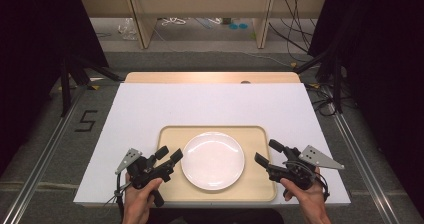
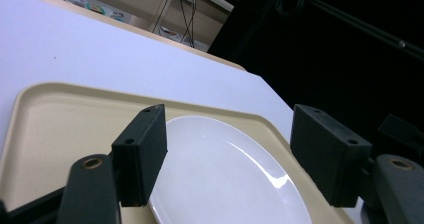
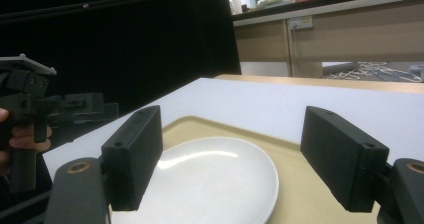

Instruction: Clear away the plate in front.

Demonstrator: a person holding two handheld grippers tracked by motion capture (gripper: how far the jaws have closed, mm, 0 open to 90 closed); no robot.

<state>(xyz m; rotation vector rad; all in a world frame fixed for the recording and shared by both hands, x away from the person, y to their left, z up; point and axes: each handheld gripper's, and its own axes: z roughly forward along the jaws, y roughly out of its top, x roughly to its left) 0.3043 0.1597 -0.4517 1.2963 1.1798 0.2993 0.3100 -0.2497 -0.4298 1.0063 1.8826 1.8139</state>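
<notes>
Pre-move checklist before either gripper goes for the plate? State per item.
1. Left gripper open: ok, jaws spread wide with nothing between them.
2. Right gripper open: ok, jaws apart and empty.
3. White plate seated flat in the tan tray: ok, it lies level near the tray's middle.
4. Plate empty: ok, no food or objects on it in any view.
5. Grippers clear of plate: ok, each sits beside it, aimed at its rim, not touching.
6. Tray fully on the white table: ok, though its near edge lies close to the table's front edge.
</notes>
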